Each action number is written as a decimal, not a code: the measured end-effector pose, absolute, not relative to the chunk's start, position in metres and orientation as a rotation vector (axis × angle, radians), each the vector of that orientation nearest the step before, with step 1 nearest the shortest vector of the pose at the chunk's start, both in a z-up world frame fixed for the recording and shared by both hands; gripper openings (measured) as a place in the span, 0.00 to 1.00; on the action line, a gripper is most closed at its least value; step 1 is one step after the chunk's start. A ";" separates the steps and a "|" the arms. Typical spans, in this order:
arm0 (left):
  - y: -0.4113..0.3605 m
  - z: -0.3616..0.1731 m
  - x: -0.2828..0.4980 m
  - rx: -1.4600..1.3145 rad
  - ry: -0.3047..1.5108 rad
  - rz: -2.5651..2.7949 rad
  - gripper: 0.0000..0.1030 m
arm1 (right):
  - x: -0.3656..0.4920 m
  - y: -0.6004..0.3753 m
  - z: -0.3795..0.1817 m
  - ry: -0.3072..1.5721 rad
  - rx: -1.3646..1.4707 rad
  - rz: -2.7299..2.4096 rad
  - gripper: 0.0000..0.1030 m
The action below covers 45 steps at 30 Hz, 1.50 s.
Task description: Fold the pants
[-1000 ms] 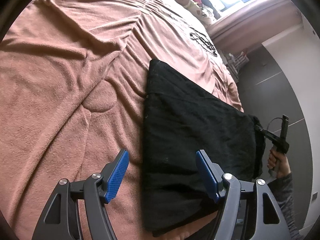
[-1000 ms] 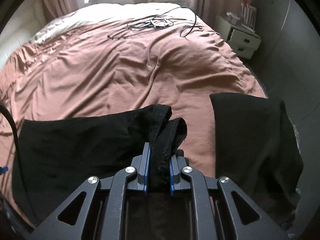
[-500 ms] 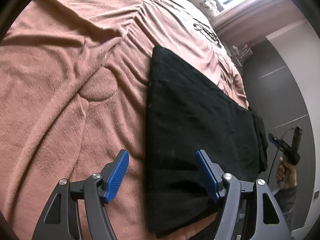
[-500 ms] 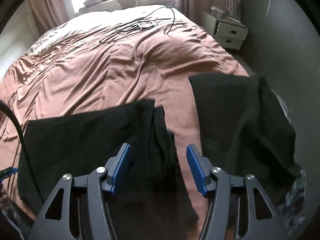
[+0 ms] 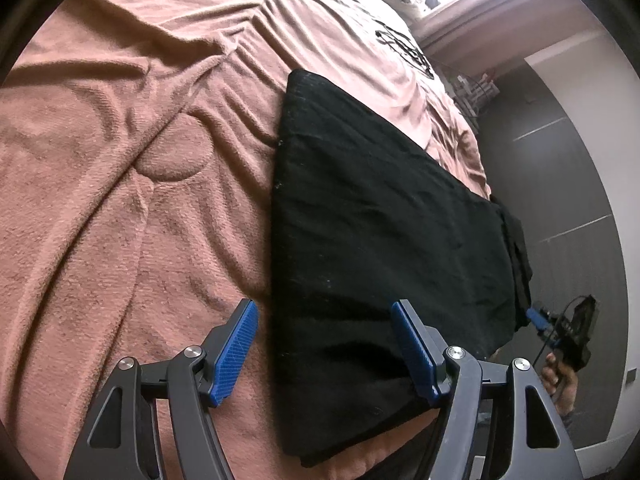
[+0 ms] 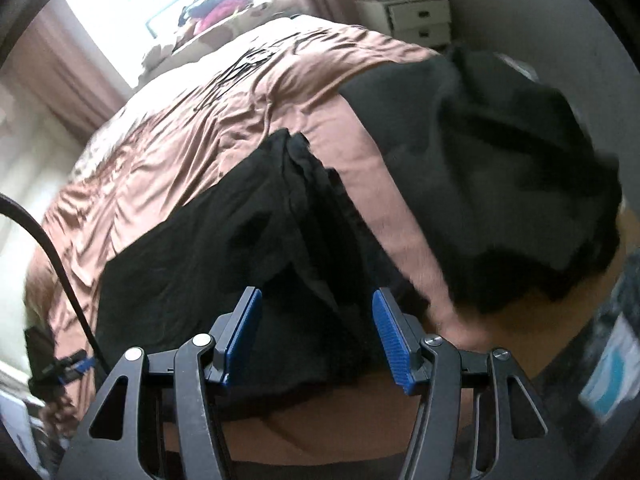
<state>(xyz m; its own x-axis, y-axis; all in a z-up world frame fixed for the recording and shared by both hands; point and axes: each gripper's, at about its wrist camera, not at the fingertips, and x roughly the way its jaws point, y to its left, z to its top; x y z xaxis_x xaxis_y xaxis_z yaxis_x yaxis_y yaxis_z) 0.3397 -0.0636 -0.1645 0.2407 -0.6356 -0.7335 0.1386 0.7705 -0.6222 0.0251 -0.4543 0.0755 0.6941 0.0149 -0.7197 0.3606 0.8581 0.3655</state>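
The black pants (image 5: pixel 384 240) lie flat on the bed (image 5: pixel 120 160). The left gripper (image 5: pixel 324 344) is spread empty; the right gripper (image 6: pixel 316 328), at 4 o'clock, has just opened its jaws, clasping nothing.

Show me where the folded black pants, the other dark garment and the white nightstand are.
folded black pants (image 5: pixel 380 240), left wrist view, middle of the flat top layer.
other dark garment (image 6: pixel 500 184), right wrist view, centre of the rumpled cloth at the bed's edge.
white nightstand (image 6: pixel 416 20), right wrist view, drawer front.
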 end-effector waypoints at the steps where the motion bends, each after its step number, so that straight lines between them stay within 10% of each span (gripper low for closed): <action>1: -0.065 -0.164 0.340 -0.482 1.223 -0.561 0.69 | 0.021 -0.455 0.071 0.783 0.533 -0.200 0.54; 12: -0.079 -0.167 0.343 -0.467 1.243 -0.560 0.69 | 0.007 -0.469 0.036 0.804 0.698 -0.199 0.53; 16: -0.085 -0.166 0.344 -0.455 1.246 -0.560 0.69 | 0.012 -0.472 0.034 0.826 0.678 -0.229 0.09; 32: -0.081 -0.173 0.346 -0.439 1.275 -0.523 0.69 | -0.011 -0.458 0.045 0.757 0.593 -0.394 0.04; 41: -0.086 -0.178 0.344 -0.412 1.290 -0.530 0.66 | -0.030 -0.467 0.033 0.693 0.778 -0.337 0.19; 43: -0.086 -0.178 0.344 -0.411 1.289 -0.534 0.66 | -0.037 -0.472 0.029 0.669 0.823 -0.312 0.53; 45: -0.087 -0.178 0.345 -0.409 1.289 -0.536 0.66 | -0.045 -0.476 0.026 0.637 0.856 -0.317 0.61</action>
